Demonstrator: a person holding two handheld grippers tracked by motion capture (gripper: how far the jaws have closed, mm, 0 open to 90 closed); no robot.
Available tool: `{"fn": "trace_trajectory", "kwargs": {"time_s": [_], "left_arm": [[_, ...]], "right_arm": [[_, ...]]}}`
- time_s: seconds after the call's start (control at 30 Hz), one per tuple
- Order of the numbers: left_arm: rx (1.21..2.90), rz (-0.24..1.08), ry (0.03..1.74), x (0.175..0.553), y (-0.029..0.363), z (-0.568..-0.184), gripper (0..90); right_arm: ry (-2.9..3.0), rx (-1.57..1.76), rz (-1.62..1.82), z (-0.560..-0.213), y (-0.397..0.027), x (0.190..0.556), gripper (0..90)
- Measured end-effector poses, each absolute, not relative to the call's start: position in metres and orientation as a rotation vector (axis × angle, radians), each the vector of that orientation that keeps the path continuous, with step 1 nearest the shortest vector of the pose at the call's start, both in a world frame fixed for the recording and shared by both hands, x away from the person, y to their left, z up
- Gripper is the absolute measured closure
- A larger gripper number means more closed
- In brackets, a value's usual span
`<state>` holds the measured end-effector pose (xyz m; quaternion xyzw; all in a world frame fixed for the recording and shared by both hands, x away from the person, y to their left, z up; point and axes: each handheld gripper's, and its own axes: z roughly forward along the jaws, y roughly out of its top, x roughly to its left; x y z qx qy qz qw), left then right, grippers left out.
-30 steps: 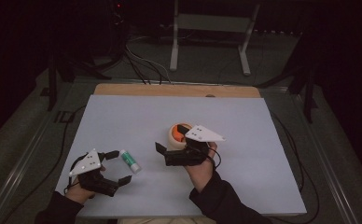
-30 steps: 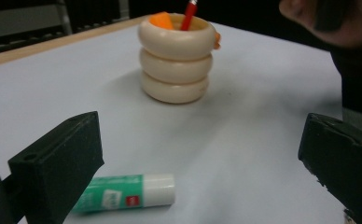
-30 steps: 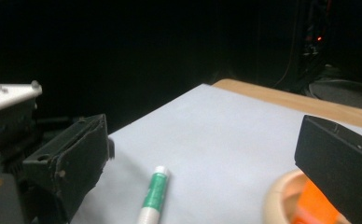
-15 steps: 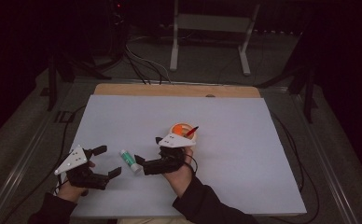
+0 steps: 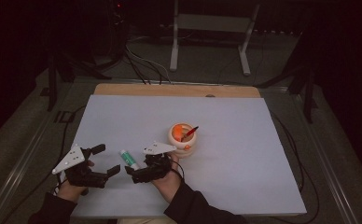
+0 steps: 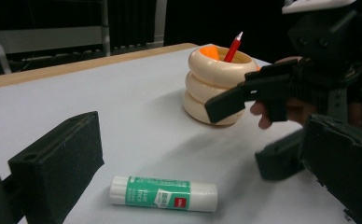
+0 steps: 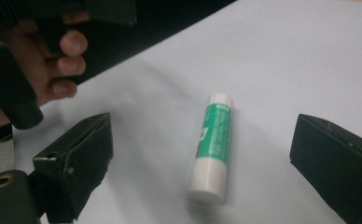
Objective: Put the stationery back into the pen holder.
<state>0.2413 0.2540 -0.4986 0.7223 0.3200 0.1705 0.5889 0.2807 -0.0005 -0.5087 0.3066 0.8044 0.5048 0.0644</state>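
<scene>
A green-and-white glue stick (image 5: 129, 159) lies flat on the white table sheet (image 5: 244, 154), between my two grippers. My left gripper (image 5: 105, 160) sits just to its left, open and holding nothing. In the left gripper view (image 6: 202, 144) the glue stick (image 6: 163, 193) lies low between the jaws. My right gripper (image 5: 133, 174) is just right of the stick, also open and pointing left at it. In the right gripper view (image 7: 205, 130) the glue stick (image 7: 212, 147) lies lengthwise between the wide-apart jaws, untouched.
A cream ringed pen holder (image 5: 183, 138) with an orange inside holds a red pen (image 5: 189, 133), behind and to the right of the right hand. It also stands behind the right gripper (image 6: 237, 135) in the left gripper view. The wooden table edge (image 5: 170, 89) runs along the far side.
My right gripper has moved from beside the pen holder to the left and nearer the person, up to the glue stick. The left gripper has shifted slightly left.
</scene>
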Motion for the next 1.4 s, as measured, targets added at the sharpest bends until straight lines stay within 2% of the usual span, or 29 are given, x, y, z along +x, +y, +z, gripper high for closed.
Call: {"fn": "trace_trajectory", "kwargs": {"time_s": [0.27,0.37,0.47,0.5,0.6,1.2,1.4], "left_arm": [[1.673,0.395,0.749,0.241,0.254,-0.498,0.5],[1.675,0.397,0.752,0.241,0.254,-0.498,0.5],[1.672,0.395,0.753,0.241,0.254,-0.498,0.5],[1.674,0.398,0.753,0.241,0.254,-0.498,0.5],[1.668,0.399,0.754,0.241,0.255,-0.498,0.5],[1.680,0.403,0.755,0.241,0.254,-0.498,0.5],[1.679,0.402,0.754,0.242,0.254,-0.498,0.5]], "right_arm": [[2.505,0.993,1.394,-0.521,0.019,0.281,8.4],[2.496,1.011,1.334,-0.525,0.027,0.281,15.6],[2.499,1.021,1.297,-0.527,0.031,0.281,18.4],[2.488,1.038,1.272,-0.529,0.033,0.283,26.8],[2.492,1.059,1.247,-0.532,0.035,0.286,32.9],[2.492,0.981,1.011,-0.543,0.049,0.286,61.6],[2.529,0.964,0.996,-0.541,0.049,0.290,65.4]]}}
